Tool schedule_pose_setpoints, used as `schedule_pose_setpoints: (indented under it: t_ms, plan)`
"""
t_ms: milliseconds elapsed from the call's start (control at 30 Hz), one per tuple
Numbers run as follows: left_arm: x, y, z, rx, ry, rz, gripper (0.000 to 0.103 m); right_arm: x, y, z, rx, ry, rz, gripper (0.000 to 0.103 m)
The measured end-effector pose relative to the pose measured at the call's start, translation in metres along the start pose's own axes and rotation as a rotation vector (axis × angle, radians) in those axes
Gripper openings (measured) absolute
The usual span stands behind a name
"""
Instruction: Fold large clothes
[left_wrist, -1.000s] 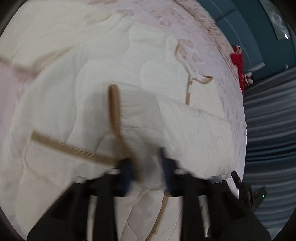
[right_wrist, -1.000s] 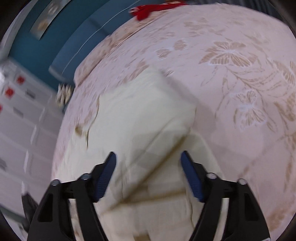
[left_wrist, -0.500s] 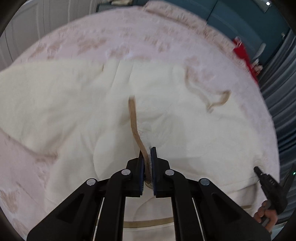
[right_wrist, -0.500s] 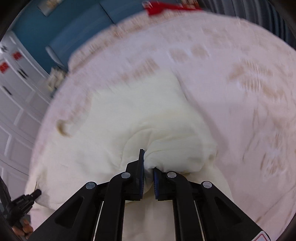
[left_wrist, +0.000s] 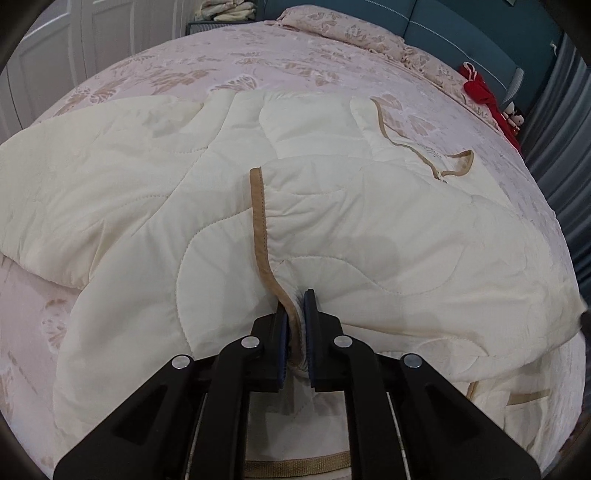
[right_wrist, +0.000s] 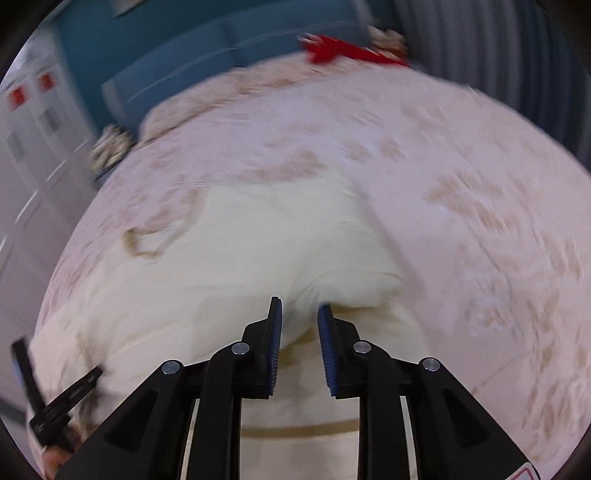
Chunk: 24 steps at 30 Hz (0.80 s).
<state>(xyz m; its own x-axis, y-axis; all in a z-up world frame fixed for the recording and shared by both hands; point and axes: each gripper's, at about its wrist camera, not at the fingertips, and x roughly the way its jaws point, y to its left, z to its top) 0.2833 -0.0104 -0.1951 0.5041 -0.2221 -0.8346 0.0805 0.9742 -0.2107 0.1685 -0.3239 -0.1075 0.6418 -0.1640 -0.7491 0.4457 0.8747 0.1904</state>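
A large cream quilted garment (left_wrist: 155, 206) with tan trim (left_wrist: 258, 218) lies spread over a pink flowered bed (left_wrist: 221, 70). My left gripper (left_wrist: 294, 299) is shut on the garment's tan-trimmed edge, folded over the main body. In the blurred right wrist view the same garment (right_wrist: 258, 240) lies ahead. My right gripper (right_wrist: 299, 306) is partly open, its jaws a small gap apart over a raised fold of the fabric, not pinching it. The left gripper shows at that view's lower left (right_wrist: 55, 402).
A red cloth (left_wrist: 480, 92) lies at the bed's far right by a blue headboard (left_wrist: 461, 22). Grey curtains (left_wrist: 561, 147) hang on the right. White cupboards (right_wrist: 26, 166) stand to the left. A pillow (left_wrist: 351, 33) lies at the bed's head.
Both grippers shut on the garment half a second ago. Since then the left has kept its hold and the scene steadied; the right has opened a gap and let the fold go.
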Motion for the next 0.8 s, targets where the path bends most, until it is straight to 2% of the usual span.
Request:
schedule_pose_setpoints:
  t_ms: [67,167,200,233,333,433,533,800]
  plan:
    - [0.0,-0.002,-0.001,0.011,-0.011,0.009,0.008,-0.01,0.036,0.0,-0.113,-0.03,0.015,0.022]
    - [-0.001,-0.002,-0.003,0.017,-0.021,0.007,0.008,-0.015,0.07,-0.001,-0.168,-0.04,0.058,0.021]
    - [-0.001,-0.001,-0.003,0.015,-0.024,0.0,0.008,-0.012,0.083,-0.004,-0.172,-0.01,0.106,0.019]
    - [-0.001,0.0,-0.004,0.012,-0.026,-0.006,0.008,-0.006,0.098,-0.008,-0.189,0.034,0.155,0.013]
    - [-0.001,0.004,-0.005,0.0,-0.034,-0.028,0.008,0.025,0.13,-0.028,-0.273,0.136,0.183,0.005]
    - [-0.002,0.005,-0.007,0.001,-0.047,-0.044,0.008,0.06,0.136,-0.047,-0.269,0.241,0.176,0.002]
    - [-0.001,0.008,-0.008,-0.008,-0.053,-0.062,0.009,0.079,0.132,-0.061,-0.26,0.27,0.154,0.001]
    - [0.001,0.013,-0.011,-0.038,-0.081,-0.114,0.009,0.09,0.13,-0.08,-0.282,0.193,0.139,0.0]
